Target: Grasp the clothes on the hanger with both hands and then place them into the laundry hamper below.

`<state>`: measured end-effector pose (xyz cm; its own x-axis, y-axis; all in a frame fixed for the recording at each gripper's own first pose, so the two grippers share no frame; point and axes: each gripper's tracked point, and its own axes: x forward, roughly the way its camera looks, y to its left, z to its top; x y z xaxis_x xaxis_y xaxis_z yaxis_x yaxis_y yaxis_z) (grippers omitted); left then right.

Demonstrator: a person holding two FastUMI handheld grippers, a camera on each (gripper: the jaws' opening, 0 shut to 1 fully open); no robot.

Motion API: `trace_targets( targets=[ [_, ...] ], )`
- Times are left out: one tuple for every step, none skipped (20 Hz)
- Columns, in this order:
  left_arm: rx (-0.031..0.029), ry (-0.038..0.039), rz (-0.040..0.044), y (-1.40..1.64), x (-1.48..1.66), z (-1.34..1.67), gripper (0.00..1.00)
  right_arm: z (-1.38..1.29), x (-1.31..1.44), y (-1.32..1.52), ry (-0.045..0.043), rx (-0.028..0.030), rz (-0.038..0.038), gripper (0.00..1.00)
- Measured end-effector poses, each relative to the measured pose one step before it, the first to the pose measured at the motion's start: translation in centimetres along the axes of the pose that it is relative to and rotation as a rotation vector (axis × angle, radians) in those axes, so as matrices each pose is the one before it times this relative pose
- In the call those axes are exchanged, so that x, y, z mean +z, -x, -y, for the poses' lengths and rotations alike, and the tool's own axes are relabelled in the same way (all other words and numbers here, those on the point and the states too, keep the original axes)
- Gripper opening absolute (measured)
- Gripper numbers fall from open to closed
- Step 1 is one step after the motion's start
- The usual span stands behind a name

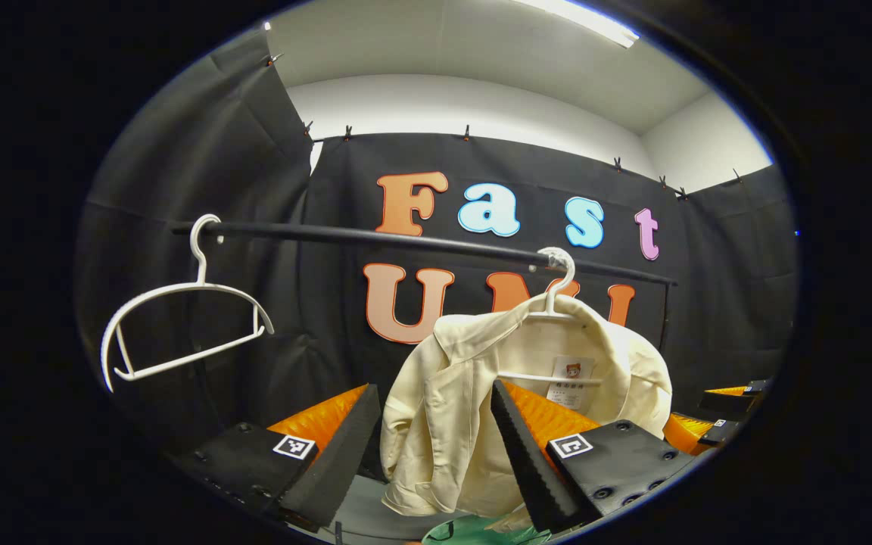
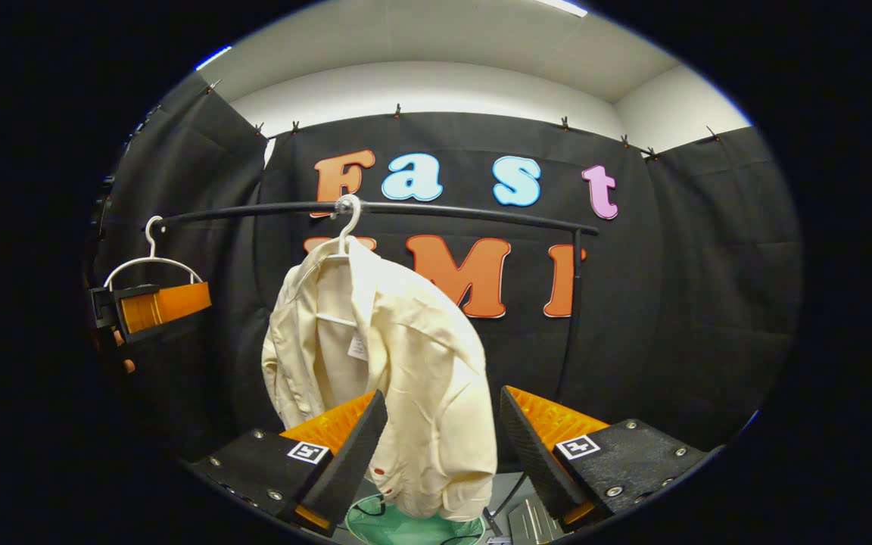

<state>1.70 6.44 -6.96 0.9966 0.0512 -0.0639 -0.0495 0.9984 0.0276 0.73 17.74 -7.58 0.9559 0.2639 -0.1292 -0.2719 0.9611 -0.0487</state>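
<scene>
A cream shirt hangs on a white hanger from a black rail. My left gripper is open, its fingers framing the shirt's lower left part without touching it. In the right gripper view the same shirt hangs from the hanger, and my right gripper is open around its lower hem area, apart from it. The green laundry hamper sits below the shirt, its rim also low in the left gripper view. The other gripper appears far left; likewise the right one at far right.
An empty white hanger hangs at the rail's left end, also seen as a hanger in the right gripper view. The rail's upright post stands at the right. Black cloth walls enclose the booth. A grey object lies on the floor by the hamper.
</scene>
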Motion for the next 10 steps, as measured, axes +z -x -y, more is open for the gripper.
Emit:
trace_targets(
  targets=[
    [-0.00459,-0.00058,-0.00743,-0.408,-0.598,-0.076,0.98,-1.020,-0.706,-0.470,-0.00075,0.01584,-0.00850,0.93],
    [-0.00473,0.00195,-0.00868,-0.465,-0.713,-0.090,0.97,-0.835,-0.579,-0.492,0.00279,0.01527,-0.00915,0.93],
    [-0.00372,0.00255,-0.01491,-0.538,-1.014,-0.015,0.97,-0.689,-0.677,-0.557,0.00483,0.01302,-0.01093,0.93],
    [-0.00343,0.00212,-0.01709,-0.572,-0.943,-0.008,0.97,-0.633,-0.684,-0.586,0.00450,0.01200,-0.01092,0.93],
    [-0.00931,0.00125,-0.01821,-0.671,-0.942,0.100,0.96,-0.585,-0.748,-0.790,0.00131,0.01212,-0.01432,0.93],
    [-0.00775,0.00013,-0.01703,-0.571,-0.917,0.254,1.00,-0.397,-0.796,-0.553,-0.00486,0.01280,-0.01430,0.93],
    [-0.00821,-0.00290,-0.00802,-0.597,-0.750,0.039,1.00,-0.196,-0.676,-0.555,-0.00808,0.00685,-0.01173,0.93],
    [0.00107,-0.01210,-0.00401,-0.675,-0.566,-0.040,0.96,-0.063,-0.559,-0.580,-0.01081,0.00497,-0.01073,0.93],
    [0.00512,-0.01358,0.00287,-0.770,-0.595,-0.108,0.96,-0.158,-0.503,-0.660,-0.01141,0.00214,-0.00999,0.93],
    [-0.00457,-0.00878,-0.00877,-0.836,-0.714,0.046,0.96,-0.249,-0.370,-0.606,-0.01139,0.00497,-0.00714,0.93]
  ],
)
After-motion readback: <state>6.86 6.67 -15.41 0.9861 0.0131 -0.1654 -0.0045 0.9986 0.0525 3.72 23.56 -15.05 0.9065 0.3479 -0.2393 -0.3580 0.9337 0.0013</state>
